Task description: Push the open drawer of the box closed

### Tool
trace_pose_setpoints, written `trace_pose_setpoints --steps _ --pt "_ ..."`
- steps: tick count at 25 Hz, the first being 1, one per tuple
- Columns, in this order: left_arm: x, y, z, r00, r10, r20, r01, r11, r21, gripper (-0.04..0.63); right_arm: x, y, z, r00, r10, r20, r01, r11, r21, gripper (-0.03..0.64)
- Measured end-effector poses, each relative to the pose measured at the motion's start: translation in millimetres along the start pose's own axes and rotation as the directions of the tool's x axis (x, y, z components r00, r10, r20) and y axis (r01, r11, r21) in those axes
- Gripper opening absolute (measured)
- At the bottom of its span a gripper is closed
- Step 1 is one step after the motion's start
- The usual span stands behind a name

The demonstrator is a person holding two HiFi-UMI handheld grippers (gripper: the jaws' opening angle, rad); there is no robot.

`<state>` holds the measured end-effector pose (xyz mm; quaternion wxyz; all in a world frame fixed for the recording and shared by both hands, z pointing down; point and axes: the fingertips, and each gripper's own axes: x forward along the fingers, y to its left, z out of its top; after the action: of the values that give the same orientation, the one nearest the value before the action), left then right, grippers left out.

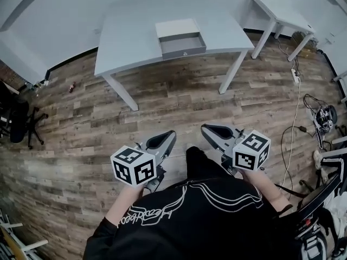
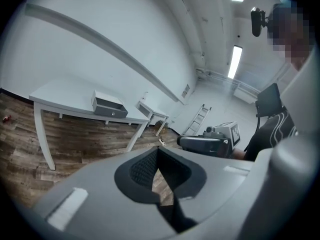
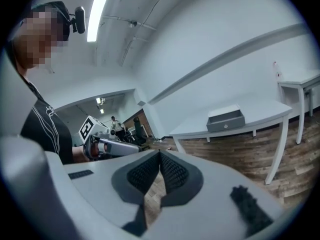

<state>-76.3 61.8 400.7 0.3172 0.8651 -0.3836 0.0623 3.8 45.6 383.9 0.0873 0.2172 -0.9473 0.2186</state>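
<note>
Drawer [image 1: 182, 43] well ahead; left tongs [image 1: 170, 135], right tongs [image 1: 205, 128] closed, waist-high

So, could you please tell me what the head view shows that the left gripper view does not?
Only the head view: the inside of the open drawer, a black office chair, and the left gripper's marker cube. Only the left gripper view: a ladder, ceiling lights, and the left gripper seen close up, jaws together on nothing. Both: the white table, the box, and the right gripper.
</note>
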Motion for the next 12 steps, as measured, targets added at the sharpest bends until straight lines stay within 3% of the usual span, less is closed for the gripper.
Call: trace_pose_setpoints --steps 12 --pt "107.3 121.9 61.0 0.996 0.036 -0.08 -0.04 0.998 -0.051 0.005 91.0 -160.6 36.8 0.996 -0.067 -0.054 0.07 0.996 0.052 0.009"
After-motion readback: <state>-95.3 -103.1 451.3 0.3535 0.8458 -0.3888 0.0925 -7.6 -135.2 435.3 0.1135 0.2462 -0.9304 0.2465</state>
